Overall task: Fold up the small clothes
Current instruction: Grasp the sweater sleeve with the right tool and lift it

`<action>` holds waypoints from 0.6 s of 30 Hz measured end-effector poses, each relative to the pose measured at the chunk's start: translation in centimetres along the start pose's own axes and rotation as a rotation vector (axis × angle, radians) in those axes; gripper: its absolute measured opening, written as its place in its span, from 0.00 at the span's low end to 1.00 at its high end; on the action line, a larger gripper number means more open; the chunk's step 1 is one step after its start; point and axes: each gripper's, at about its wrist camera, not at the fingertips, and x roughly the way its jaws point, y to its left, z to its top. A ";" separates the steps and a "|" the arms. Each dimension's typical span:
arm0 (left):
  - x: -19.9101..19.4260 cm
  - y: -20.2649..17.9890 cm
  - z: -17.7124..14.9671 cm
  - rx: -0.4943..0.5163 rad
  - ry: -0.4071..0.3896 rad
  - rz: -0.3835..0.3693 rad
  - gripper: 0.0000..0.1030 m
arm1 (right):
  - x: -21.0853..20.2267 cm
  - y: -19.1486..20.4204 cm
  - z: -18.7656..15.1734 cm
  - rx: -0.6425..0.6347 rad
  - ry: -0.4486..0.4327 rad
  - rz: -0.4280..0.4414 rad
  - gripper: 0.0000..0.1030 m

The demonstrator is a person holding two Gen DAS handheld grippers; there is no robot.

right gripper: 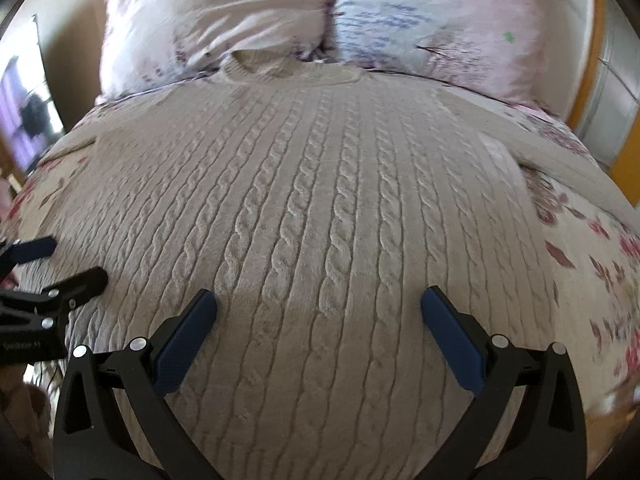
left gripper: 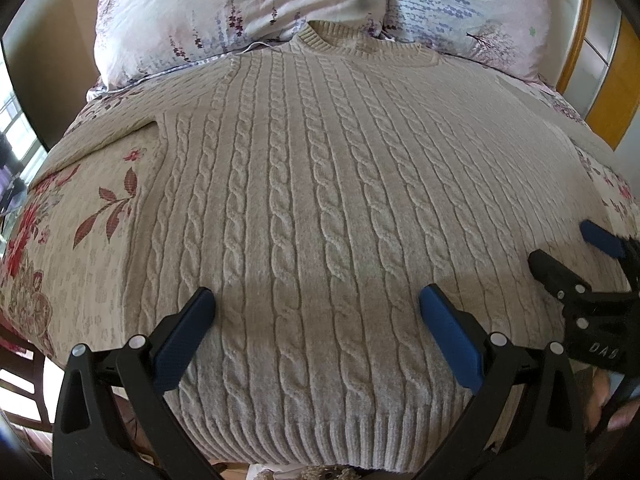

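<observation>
Flat on the bed [left gripper: 100, 248] lies a beige cable-knit sweater [left gripper: 320, 184], front up, its ribbed collar [left gripper: 332, 38] reaching the gap between two floral pillows [left gripper: 224, 12] at the headboard end and its ribbed hem [left gripper: 352, 440] hanging at the near edge. Its sleeves run outward to either side across the flowered bedspread; the one on the left [left gripper: 100, 136] angles away from the armpit, and the right wrist view shows the other sleeve [right gripper: 560, 168] stretching off to the right. Both tongs are spread wide and pinch nothing. Seen from its own camera, the left gripper [left gripper: 316, 320] hovers over the lower middle of the sweater, blue pads [left gripper: 448, 336] apart with knit showing between them. To its right, near the sweater's right side, is the right gripper [left gripper: 572, 248], also gaping. In the right wrist view that gripper [right gripper: 318, 320] sits over the lower body of the sweater with fingers [right gripper: 452, 340] well apart, and the left gripper [right gripper: 60, 260] appears at the left edge, open too. Whether either touches the knit cannot be told. A wooden bed frame [left gripper: 576, 28] shows beyond the pillows at right.
</observation>
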 end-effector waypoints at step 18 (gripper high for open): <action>-0.5 3.7 5.6 -0.007 -0.152 -0.142 0.98 | 2.7 -24.1 5.3 0.826 -0.056 0.186 0.63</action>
